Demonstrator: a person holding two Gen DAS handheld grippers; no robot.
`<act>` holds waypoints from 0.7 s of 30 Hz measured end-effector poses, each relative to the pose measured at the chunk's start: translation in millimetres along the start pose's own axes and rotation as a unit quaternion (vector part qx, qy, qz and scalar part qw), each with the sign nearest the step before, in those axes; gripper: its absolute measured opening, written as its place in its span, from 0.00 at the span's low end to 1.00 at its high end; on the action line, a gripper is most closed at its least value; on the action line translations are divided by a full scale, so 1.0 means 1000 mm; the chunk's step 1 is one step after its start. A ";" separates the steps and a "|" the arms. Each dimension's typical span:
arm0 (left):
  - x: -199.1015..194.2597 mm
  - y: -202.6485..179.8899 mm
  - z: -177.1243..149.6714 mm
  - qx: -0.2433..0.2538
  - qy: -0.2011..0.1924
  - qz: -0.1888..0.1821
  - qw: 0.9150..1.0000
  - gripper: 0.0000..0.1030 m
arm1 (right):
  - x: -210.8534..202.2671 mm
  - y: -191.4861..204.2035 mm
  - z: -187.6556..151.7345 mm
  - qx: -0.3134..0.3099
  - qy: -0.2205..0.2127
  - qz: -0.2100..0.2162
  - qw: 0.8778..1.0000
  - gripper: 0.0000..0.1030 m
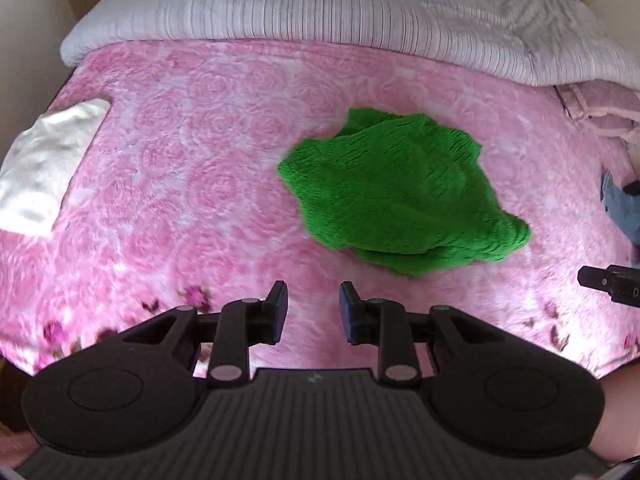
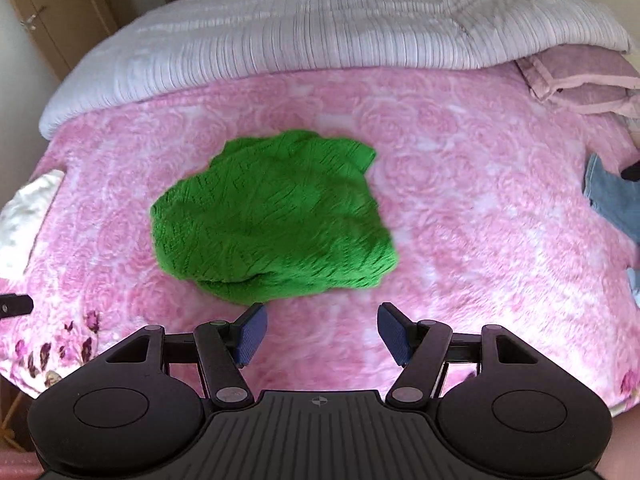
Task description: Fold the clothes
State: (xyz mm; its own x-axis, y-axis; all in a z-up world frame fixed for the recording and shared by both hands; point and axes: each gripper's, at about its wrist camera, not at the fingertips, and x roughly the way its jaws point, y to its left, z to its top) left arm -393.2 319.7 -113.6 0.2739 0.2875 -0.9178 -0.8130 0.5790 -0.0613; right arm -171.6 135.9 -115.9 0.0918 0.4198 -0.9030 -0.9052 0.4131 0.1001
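A green knitted garment [image 1: 404,196] lies crumpled in a heap on the pink rose-patterned bedspread [image 1: 192,200]. My left gripper [image 1: 313,312] hovers over the bedspread, short of the heap and to its left, jaws partly apart with nothing between them. In the right wrist view the same green garment [image 2: 272,220] sits just beyond my right gripper [image 2: 322,334], which stands wide open and empty above the bedspread [image 2: 460,208]. The right gripper's black tip [image 1: 608,282] shows at the right edge of the left wrist view.
A folded white cloth [image 1: 48,160] lies at the bed's left edge. A striped grey-white quilt [image 1: 320,8] is bunched along the far side. A pink pillow [image 2: 580,84] and blue denim clothing [image 2: 612,196] lie at the right. Wooden cupboard doors [image 2: 52,12] stand beyond the bed.
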 end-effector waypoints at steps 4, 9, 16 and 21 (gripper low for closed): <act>0.022 0.028 0.012 0.022 0.016 -0.017 1.000 0.24 | 0.017 0.038 -0.009 -0.004 0.012 -0.019 1.000 0.63; 0.057 0.053 0.012 0.031 0.034 -0.045 0.998 0.24 | 0.051 0.072 -0.026 -0.029 0.034 -0.034 0.998 0.63; 0.104 0.085 -0.004 -0.006 0.060 -0.063 0.996 0.24 | 0.120 0.105 -0.050 -0.119 0.060 -0.036 0.990 0.63; 0.136 0.100 -0.023 -0.029 0.070 -0.060 0.995 0.24 | 0.172 0.137 -0.064 -0.246 0.029 -0.047 0.968 0.63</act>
State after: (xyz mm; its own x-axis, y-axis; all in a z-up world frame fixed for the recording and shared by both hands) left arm -449.2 399.7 -253.5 0.2992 0.1079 -0.9481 -0.8089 0.5557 -0.1920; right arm -306.3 213.1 -283.8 0.1725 0.3464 -0.9221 -0.9834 0.0066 -0.1815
